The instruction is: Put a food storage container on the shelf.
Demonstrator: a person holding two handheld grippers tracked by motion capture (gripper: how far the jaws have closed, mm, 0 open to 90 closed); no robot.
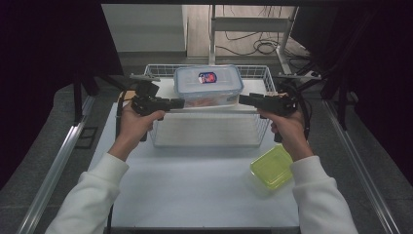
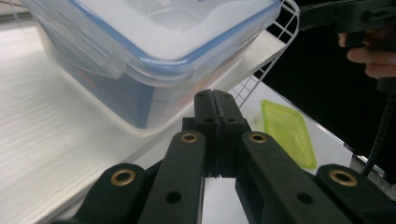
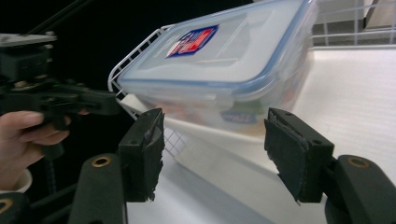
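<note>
A clear lidded container (image 1: 208, 84) with a blue seal and a red-and-blue label stands at the back of a white wire basket (image 1: 204, 145). My left gripper (image 1: 179, 103) is at the container's front left corner, and in the left gripper view its jaws (image 2: 215, 100) are pressed shut with nothing visible between them, just below the container (image 2: 154, 42). My right gripper (image 1: 242, 99) is at the front right corner. Its jaws (image 3: 212, 140) stand wide open, a short way in front of the container (image 3: 219, 60) and apart from it.
A yellow-green lid (image 1: 272, 166) lies flat on the white table at the front right, also seen as the lid (image 2: 287, 133) past the basket wire (image 2: 275, 60). A white ribbed sheet (image 3: 355, 88) lines the basket. Metal rails run along both table sides.
</note>
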